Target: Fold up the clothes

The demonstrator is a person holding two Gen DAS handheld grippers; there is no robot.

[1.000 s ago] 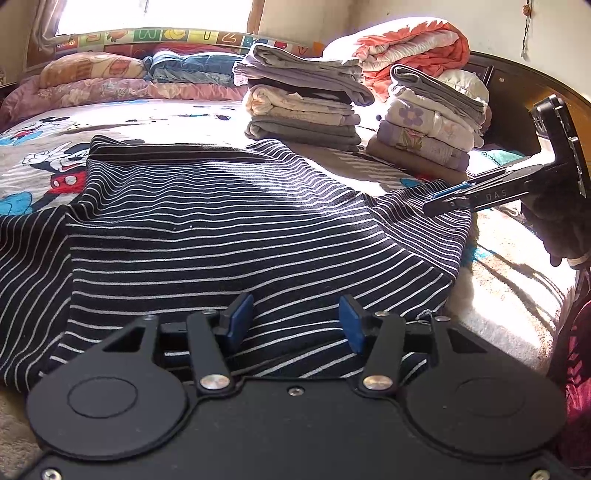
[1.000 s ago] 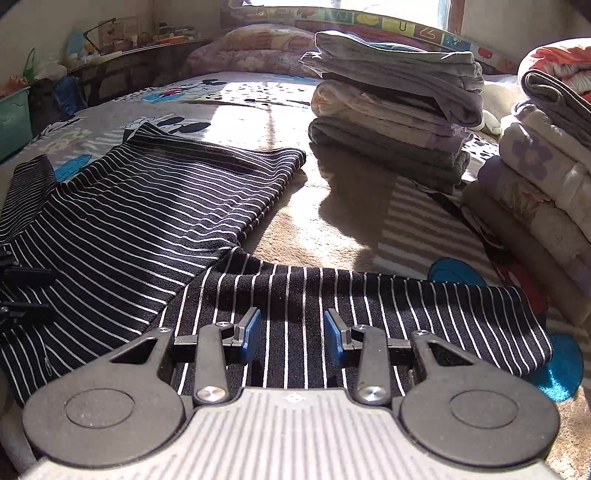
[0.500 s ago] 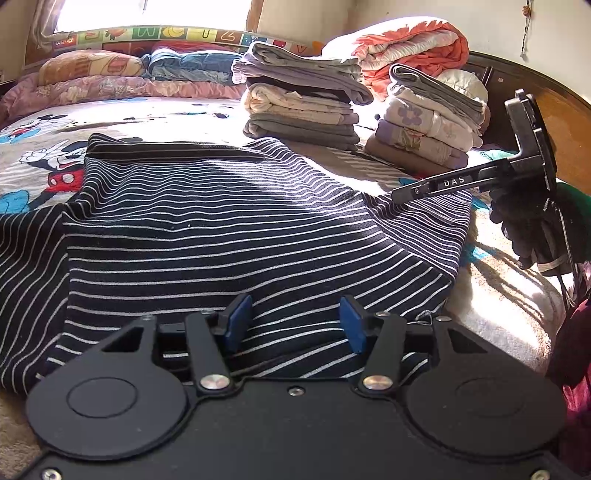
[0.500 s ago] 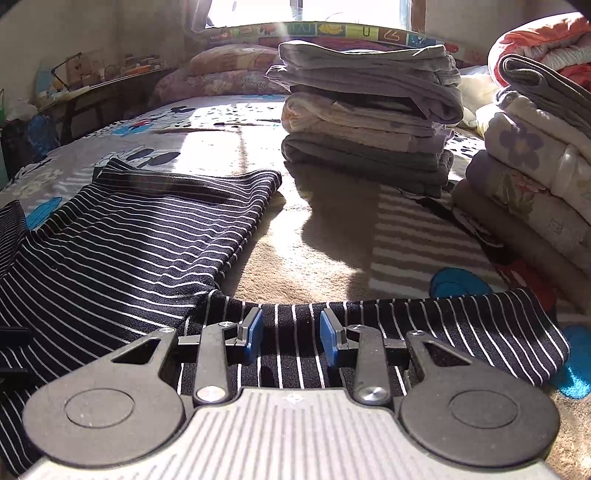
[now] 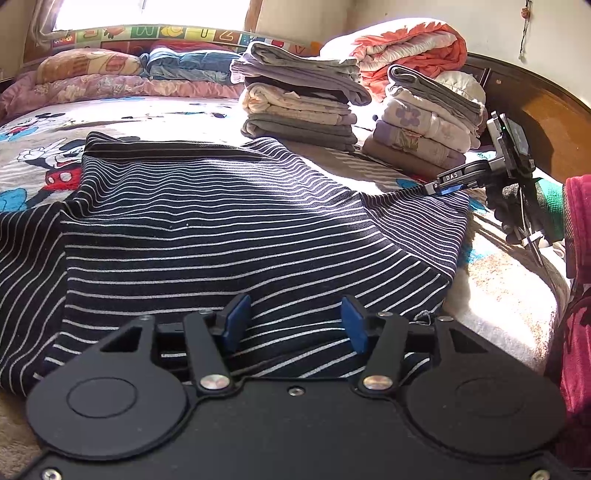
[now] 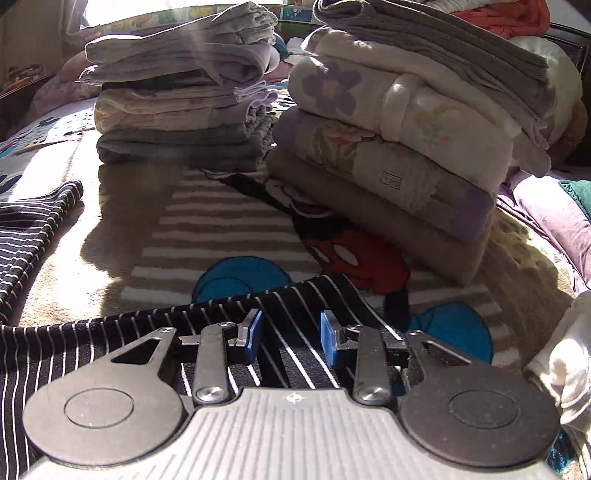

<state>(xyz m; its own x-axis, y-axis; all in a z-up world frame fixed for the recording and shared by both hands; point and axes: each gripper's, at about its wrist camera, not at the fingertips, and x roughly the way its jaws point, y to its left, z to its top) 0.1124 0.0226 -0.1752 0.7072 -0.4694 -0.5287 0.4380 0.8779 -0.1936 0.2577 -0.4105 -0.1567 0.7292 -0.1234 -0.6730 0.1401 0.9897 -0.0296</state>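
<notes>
Striped garment [image 5: 221, 229] lay spread on the bed [image 5: 498, 295]. My left claw [image 5: 295, 321] stood spread above its near hem. My right claw [image 6: 291, 332] was also spread, over the sleeve [image 6: 110, 332], near two folded stacks [image 6: 388, 140].

The right tongs [image 5: 448, 183] bear a label reading "DAS"; a letter "Z" shows on the alphabet border [image 5: 155, 36].

The shirt [image 5: 229, 229] lies spread on the bed [image 5: 502, 295]. Behind it stand two stacks of folded clothes, one [image 5: 299, 107] left of the other [image 5: 424, 122], pillows [image 5: 85, 70] farther back.
</notes>
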